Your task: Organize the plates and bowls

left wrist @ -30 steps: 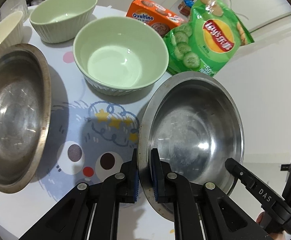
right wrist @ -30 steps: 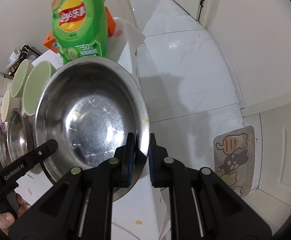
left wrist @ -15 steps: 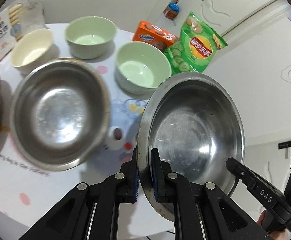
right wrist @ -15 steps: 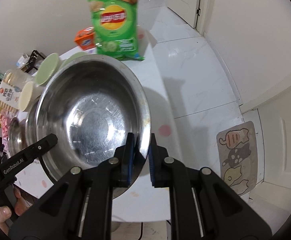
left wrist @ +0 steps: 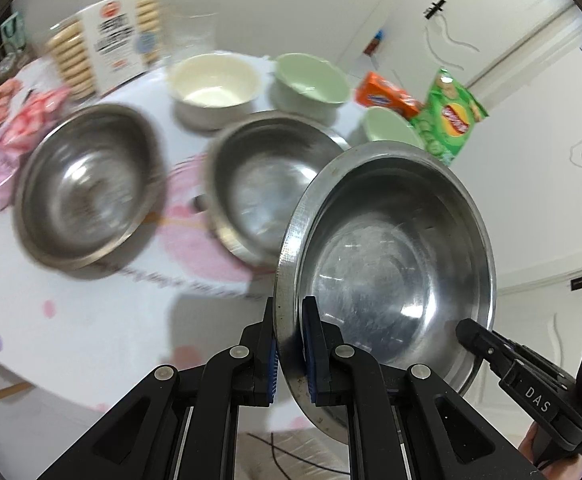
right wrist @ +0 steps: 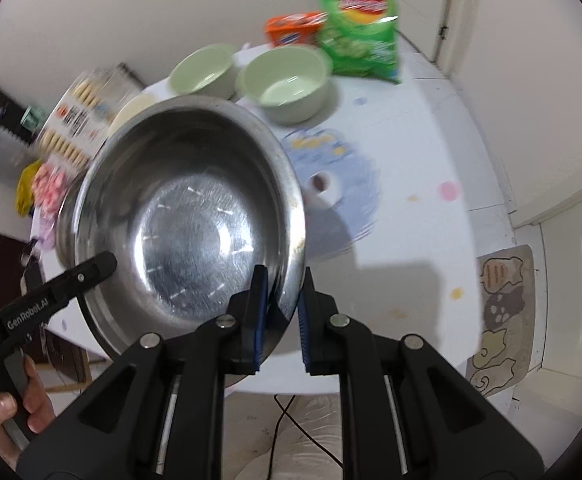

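Both grippers — left gripper [left wrist: 289, 344], right gripper [right wrist: 282, 316] — clamp opposite rims of one steel bowl [left wrist: 391, 264], held above the table's [right wrist: 431, 208] near edge. Two steel bowls [left wrist: 87, 188], three ceramic bowls [left wrist: 215, 88] sit unstacked — sorting barely begun.

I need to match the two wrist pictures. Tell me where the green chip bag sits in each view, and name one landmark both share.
Left wrist view: the green chip bag stands at upper right, beyond the rim of the held steel bowl.
Right wrist view: the bag is at top centre, at the table's far edge.
Shared landmark: the orange box, just left of the bag in both.
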Demonstrator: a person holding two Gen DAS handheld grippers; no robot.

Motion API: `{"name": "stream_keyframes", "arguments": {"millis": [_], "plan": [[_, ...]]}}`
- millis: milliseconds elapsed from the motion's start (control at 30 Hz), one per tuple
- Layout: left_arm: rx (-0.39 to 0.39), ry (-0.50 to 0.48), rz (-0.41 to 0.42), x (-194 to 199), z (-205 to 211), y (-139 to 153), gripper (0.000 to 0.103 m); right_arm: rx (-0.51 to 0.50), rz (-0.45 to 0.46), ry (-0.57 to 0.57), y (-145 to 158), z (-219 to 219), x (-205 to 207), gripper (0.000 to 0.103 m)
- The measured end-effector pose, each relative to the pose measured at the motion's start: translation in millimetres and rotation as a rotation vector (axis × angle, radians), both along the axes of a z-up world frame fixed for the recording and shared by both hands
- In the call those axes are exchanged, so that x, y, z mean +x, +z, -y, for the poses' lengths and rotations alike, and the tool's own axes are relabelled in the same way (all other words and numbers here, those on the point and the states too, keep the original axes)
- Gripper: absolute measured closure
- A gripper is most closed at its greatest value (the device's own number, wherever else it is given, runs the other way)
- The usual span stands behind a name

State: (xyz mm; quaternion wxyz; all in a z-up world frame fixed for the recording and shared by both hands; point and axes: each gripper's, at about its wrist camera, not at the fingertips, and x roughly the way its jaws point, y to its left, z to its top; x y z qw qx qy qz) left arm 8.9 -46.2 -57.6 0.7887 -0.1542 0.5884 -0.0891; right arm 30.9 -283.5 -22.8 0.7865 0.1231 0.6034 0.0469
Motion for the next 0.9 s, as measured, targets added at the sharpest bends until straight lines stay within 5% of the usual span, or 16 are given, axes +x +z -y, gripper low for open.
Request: {"name": "stream_keyframes", "arguments": {"millis": [333,900], "plan": [[0.038,0.032,-0.032,-40.2,-70.8,-28.2,0.092,0.013,-0.034,0.119,-20.0,-82.3,-31.3,0.086],[0.054,0.056,-0.088,-59.0,-118.9,-86.3,0.091,-0.016,-0.071,0.180,-71.3,-144.1,-54.2,0.085]]}}
